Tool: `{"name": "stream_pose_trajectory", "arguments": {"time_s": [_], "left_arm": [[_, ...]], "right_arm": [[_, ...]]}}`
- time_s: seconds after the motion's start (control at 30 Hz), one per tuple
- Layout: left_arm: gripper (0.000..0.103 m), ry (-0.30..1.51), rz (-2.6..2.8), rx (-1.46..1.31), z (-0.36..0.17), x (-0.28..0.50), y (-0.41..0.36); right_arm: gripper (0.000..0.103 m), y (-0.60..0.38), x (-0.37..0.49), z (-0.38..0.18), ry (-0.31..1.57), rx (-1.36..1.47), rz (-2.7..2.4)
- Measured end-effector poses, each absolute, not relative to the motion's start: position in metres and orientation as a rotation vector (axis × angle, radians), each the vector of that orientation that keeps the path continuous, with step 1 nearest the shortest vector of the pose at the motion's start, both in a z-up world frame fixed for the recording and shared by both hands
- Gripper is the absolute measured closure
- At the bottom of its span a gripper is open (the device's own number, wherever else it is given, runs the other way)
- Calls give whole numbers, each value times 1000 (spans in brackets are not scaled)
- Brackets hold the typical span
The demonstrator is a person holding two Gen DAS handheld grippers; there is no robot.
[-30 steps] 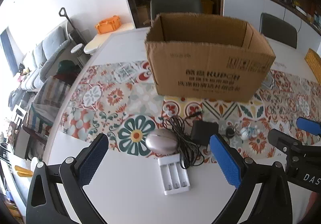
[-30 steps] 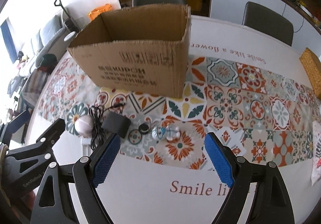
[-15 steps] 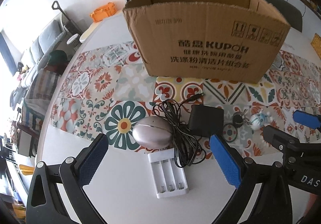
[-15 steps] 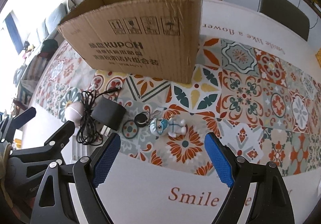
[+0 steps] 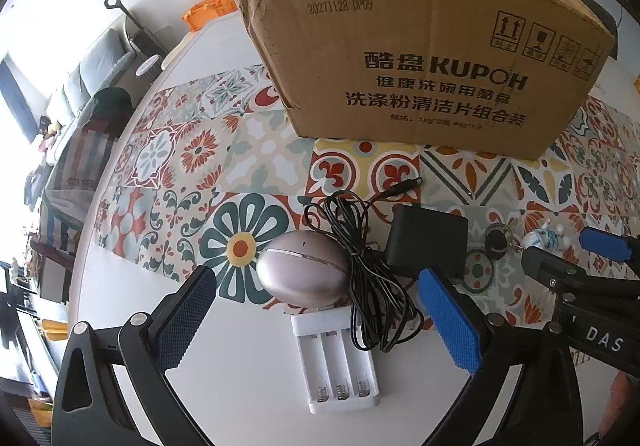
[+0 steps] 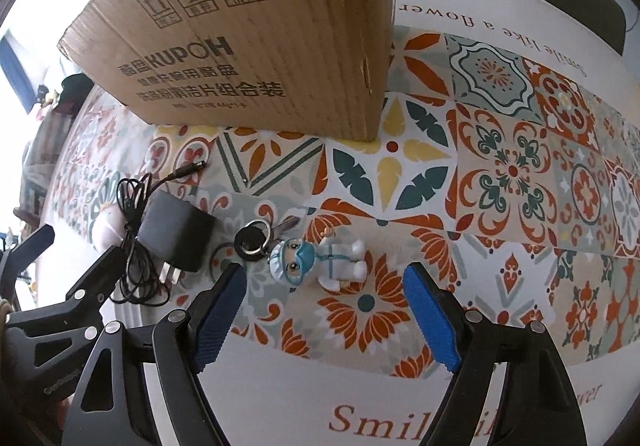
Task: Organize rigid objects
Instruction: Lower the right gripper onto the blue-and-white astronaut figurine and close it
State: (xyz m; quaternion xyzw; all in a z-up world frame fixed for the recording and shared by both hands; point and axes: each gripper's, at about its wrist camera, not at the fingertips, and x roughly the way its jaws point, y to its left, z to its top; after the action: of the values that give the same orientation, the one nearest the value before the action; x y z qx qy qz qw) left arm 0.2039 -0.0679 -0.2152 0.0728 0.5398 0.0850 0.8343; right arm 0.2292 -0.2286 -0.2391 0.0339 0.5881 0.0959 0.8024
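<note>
Nothing's packed yet as far as I can tell — cardboard box (image 5: 420,58) sits beyond both my grippers. Left gripper (image 5: 316,322) wide over the oval case (image 5: 302,272); right gripper (image 6: 326,310), just narrowing but empty, frames the keychain figure (image 6: 320,258).

Left gripper (image 5: 316,320) wide open; right gripper (image 6: 326,308) open, fingers just narrowing.

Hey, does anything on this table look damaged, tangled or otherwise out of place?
Two things. The brown cardboard box has a ragged, torn top edge at its left corner. The black power adapter's thin black cord lies in a loose tangle, draped against the silver egg-shaped case and over the white three-slot battery holder.
</note>
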Motion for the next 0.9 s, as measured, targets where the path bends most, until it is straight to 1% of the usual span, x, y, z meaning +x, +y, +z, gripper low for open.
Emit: {"name": "stream_pose_trajectory", "arguments": {"time_s": [0.1, 0.17, 0.37, 0.47, 0.53, 0.73, 0.9], "left_arm": [[0, 1147, 181, 148, -216, 206, -67], [0, 1146, 187, 150, -217, 206, -66], [0, 1151, 192, 137, -218, 206, -62], [0, 1152, 190, 131, -219, 205, -61], [0, 1150, 186, 123, -218, 204, -60], [0, 1139, 170, 97, -215, 199, -54], [0, 1125, 136, 43, -211, 191, -44]], "right_arm": [[24, -228, 235, -244, 1269, 72, 197], [28, -226, 240, -249, 1287, 79, 190], [29, -219, 248, -255, 1286, 75, 196], [38, -213, 254, -259, 1270, 59, 192], [47, -209, 255, -259, 1267, 54, 194], [48, -206, 249, -256, 1254, 81, 188], [48, -197, 237, -236, 1202, 62, 181]]}}
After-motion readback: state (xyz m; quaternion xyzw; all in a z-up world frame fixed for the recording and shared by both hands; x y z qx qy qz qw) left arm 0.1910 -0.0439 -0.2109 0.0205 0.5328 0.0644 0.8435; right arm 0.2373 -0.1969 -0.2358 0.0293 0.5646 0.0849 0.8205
